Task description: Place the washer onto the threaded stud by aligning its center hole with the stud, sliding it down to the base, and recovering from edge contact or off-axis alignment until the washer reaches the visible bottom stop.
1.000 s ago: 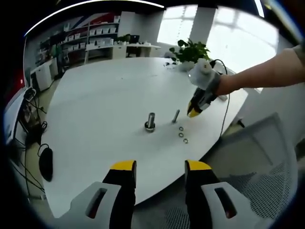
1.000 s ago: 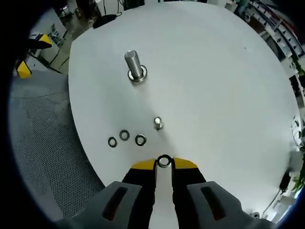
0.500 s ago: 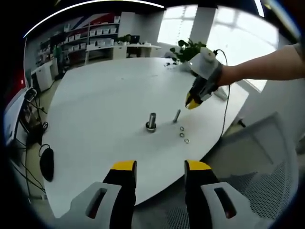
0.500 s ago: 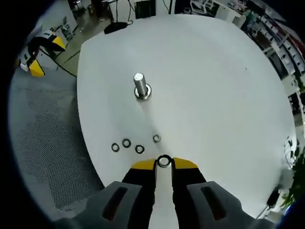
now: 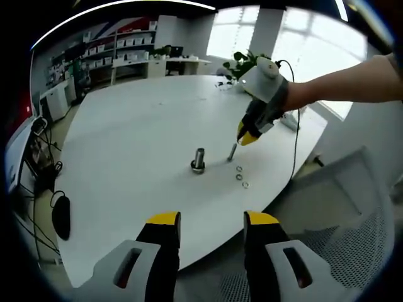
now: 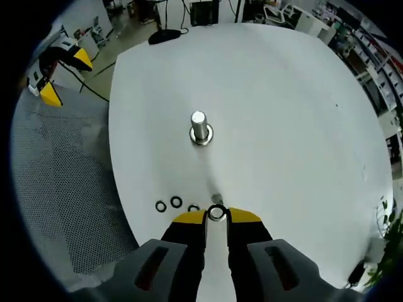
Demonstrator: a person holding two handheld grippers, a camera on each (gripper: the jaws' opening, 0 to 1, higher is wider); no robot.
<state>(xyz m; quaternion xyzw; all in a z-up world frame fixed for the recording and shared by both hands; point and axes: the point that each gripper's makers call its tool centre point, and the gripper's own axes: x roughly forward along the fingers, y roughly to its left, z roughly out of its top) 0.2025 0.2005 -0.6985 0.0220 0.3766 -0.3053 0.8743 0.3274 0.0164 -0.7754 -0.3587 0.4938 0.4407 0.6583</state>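
White bench (image 6: 283, 113) carries a thick steel bolt (image 6: 200, 128) standing upright on its head. Right claw (image 6: 216, 214) is clenched on a washer (image 6: 216, 213), poised right above the thin threaded stud (image 5: 232, 151). Spare washers (image 6: 169, 204) lie just beside it. Left claw (image 5: 206, 220) hangs released off the bench edge.

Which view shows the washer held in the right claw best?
The right gripper view: the washer sits close-up, pinched between the right claw's yellow tips. In the left gripper view that claw is distant, and the washer is too small to make out.
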